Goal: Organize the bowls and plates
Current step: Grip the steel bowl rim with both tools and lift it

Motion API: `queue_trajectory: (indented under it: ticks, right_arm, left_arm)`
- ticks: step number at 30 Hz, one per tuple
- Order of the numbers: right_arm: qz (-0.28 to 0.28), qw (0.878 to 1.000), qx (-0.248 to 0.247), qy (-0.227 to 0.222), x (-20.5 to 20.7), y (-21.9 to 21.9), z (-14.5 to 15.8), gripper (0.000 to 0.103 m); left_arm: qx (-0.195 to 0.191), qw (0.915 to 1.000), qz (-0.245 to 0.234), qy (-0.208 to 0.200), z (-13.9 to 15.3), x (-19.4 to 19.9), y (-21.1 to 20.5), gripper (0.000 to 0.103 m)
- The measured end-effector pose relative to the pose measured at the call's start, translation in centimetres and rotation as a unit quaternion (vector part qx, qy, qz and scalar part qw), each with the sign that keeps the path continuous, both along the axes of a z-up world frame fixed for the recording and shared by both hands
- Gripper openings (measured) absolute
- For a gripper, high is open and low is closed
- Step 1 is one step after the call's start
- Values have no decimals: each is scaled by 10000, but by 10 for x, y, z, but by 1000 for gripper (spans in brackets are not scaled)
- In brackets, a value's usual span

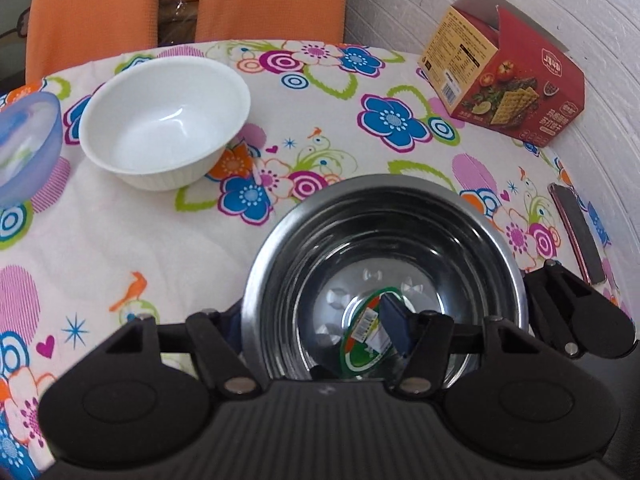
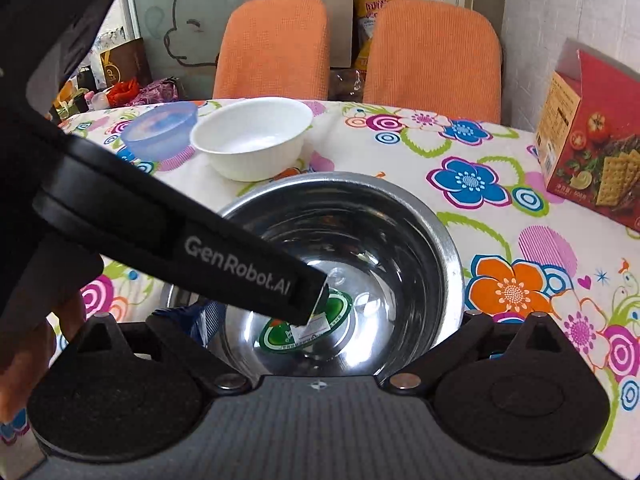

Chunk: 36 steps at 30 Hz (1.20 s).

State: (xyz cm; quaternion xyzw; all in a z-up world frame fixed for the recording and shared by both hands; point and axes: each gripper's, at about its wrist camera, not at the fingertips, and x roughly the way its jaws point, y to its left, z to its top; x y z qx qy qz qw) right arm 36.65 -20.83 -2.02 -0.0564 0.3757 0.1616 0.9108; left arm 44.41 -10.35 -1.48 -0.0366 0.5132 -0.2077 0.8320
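A steel bowl (image 1: 460,248) with a green sticker (image 1: 360,344) on its bottom sits close in front on the flowered tablecloth (image 1: 132,240). My left gripper (image 1: 312,324) is open across the bowl's left rim, with one blue pad (image 1: 394,328) inside and the other outside the wall. In the right wrist view its black finger (image 2: 240,260) reaches into the steel bowl (image 2: 400,240). My right gripper (image 2: 344,336) is wide open, its fingers on either side of the bowl's near part. Further back stand a white bowl (image 1: 164,120) and a blue translucent bowl (image 1: 24,140).
A red cracker box (image 1: 508,68) stands at the back right by the wall. A phone (image 1: 578,232) lies near the table's right edge. Two orange chairs (image 2: 276,48) stand behind the table. A hand (image 2: 24,340) holds the left gripper.
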Motion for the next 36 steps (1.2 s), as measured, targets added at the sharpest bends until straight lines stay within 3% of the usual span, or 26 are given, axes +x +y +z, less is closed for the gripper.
queue_trajectory:
  ticks: [13, 21, 27, 36]
  right_arm:
    - [70, 9989, 436, 132, -72, 34, 9, 89]
    - [50, 9972, 673, 308, -116, 58, 0, 89]
    - [-118, 9950, 897, 426, -131, 60, -7, 89]
    - [-162, 9957, 785, 470, -136, 62, -21, 89]
  left_arm:
    - [69, 9995, 66, -304, 26, -77, 57, 62]
    - [120, 9985, 107, -532, 26, -127, 82, 62]
    - [74, 9989, 113, -455, 15, -143, 88, 62]
    - [35, 9994, 156, -303, -2, -146, 90, 63]
